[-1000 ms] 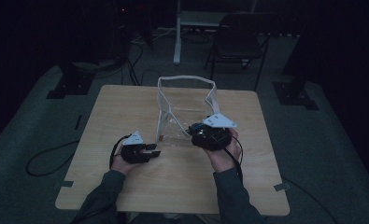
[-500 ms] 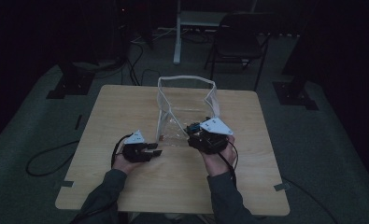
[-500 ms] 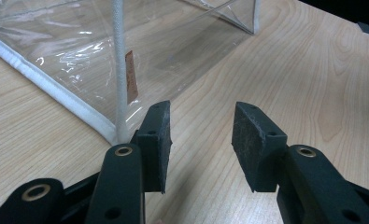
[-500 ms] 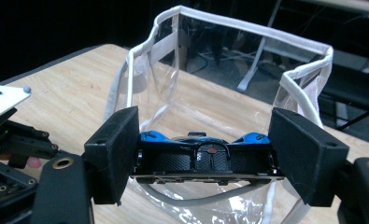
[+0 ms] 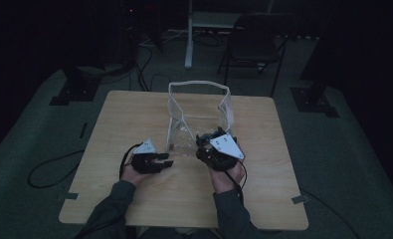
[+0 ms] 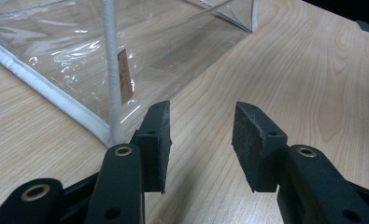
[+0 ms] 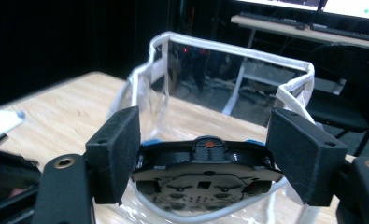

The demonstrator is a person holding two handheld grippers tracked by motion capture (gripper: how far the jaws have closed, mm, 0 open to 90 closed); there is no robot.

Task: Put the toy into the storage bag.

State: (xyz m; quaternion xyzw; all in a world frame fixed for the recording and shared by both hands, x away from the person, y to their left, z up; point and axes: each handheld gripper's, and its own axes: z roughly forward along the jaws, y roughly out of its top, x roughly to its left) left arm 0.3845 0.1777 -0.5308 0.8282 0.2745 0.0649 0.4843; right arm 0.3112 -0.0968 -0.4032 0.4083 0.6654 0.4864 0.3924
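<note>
A clear plastic bag (image 5: 199, 107) with white trim stands open-topped on the wooden table (image 5: 129, 119). My right gripper (image 5: 210, 139) is at the bag's front edge, just right of its middle. In the right gripper view my right gripper (image 7: 205, 135) is shut on a flat round black device (image 7: 205, 172) with blue edges and a red dot, and the bag's mouth (image 7: 229, 51) lies just beyond. My left gripper (image 5: 168, 160) rests low on the table, left of the bag's near corner. Its jaws (image 6: 201, 140) stand open with nothing between them, beside the bag's seam (image 6: 109, 70).
A dark chair (image 5: 253, 35) and a white desk leg (image 5: 189, 35) stand behind the table. Black stand bases (image 5: 74, 89) sit on the floor at both sides. A cable (image 5: 49, 169) loops on the floor at the left. Bare wood lies right of the bag.
My right gripper has moved a little left and down with the black device, closer to the bag's front edge. The left gripper has stayed put.
</note>
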